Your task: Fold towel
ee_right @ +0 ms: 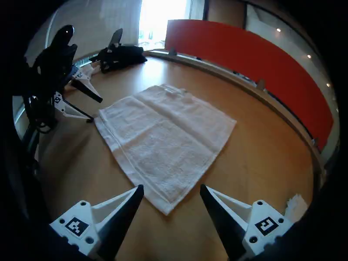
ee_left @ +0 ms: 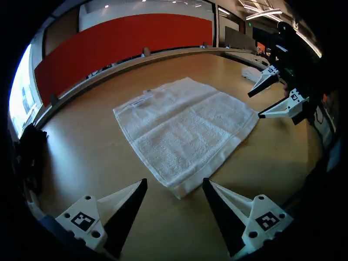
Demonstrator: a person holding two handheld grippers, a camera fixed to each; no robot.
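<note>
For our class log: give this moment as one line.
towel: flat on table | left gripper: open, at one corner | right gripper: open, at adjacent corner | grasp: none

The white rectangular terry-cloth towel [ee_left: 187, 130] lies spread flat on the light brown wooden table [ee_left: 87, 148]. It is turned so that, in each gripper view, one corner points toward the camera. A woven band [ee_left: 219, 165] runs along one near edge. Faint creases cross its middle, and a small tag [ee_left: 139, 103] sits at a far edge.

White on tan, red behind.
Ahead of my left gripper [ee_left: 174, 180], white with black inner faces and black-and-white tags [ee_left: 82, 220]: white terry-cloth towel [ee_left: 187, 126], tan wooden table [ee_left: 87, 148], red wall panel [ee_left: 126, 43] beyond.
</note>
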